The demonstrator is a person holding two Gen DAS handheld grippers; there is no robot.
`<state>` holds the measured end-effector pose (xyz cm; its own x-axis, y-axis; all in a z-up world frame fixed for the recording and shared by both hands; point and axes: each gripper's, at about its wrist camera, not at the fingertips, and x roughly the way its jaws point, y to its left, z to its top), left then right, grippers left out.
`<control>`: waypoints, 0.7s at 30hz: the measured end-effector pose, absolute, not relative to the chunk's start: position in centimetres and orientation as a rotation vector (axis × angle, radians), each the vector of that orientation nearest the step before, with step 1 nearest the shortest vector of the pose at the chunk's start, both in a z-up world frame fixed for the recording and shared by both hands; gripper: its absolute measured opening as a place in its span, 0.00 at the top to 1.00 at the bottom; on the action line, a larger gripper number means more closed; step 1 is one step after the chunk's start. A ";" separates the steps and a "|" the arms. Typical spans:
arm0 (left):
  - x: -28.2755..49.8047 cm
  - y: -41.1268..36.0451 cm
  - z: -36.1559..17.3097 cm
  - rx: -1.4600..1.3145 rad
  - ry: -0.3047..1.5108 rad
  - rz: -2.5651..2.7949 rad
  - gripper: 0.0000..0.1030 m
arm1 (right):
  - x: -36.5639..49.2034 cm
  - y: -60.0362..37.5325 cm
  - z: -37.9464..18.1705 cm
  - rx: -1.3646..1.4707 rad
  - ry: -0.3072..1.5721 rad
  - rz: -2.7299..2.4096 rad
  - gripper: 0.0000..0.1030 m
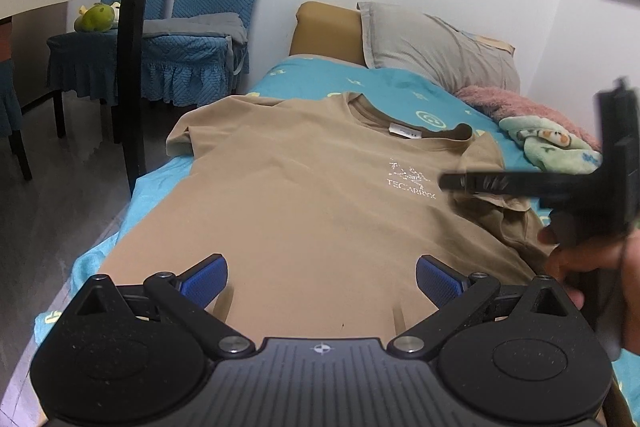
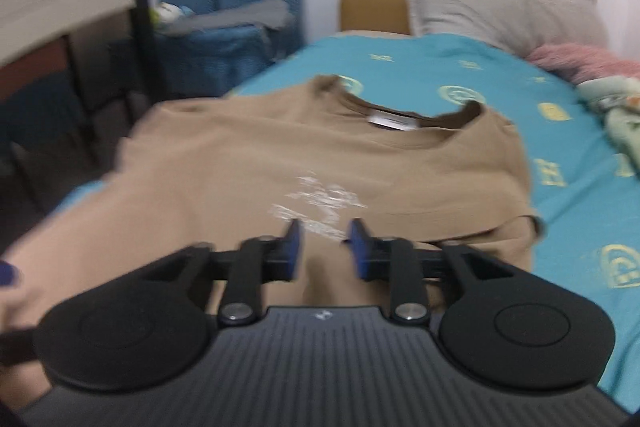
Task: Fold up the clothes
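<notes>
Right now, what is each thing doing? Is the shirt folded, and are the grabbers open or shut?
Tan T-shirt: spread front-up on the bed, right sleeve tucked in, rest not folded.
Left gripper: open, empty, over the shirt's bottom.
Right gripper: partly open, empty, above the shirt's print.
Grey pillow: leaning at the bed's head.

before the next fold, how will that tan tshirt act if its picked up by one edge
Probably floppy: the tan t-shirt lies limp, its right sleeve already doubled over. It looks thin and light, so it should lift easily but sag. Pushed, it would likely bunch on the blue bedsheet rather than slide whole.
</notes>
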<state>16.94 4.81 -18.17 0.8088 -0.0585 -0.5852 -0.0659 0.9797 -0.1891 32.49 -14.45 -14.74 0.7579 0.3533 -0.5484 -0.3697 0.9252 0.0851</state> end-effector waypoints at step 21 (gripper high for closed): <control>17.0 5.0 -19.3 -0.249 0.646 -0.027 0.01 | 39.0 -29.2 -19.7 0.697 0.607 0.095 0.60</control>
<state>16.99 4.96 -19.31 0.7991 -0.1020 -0.5925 -0.0528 0.9698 -0.2381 39.01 -29.24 -19.68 0.8245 0.2791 -0.4922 0.1145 0.7696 0.6282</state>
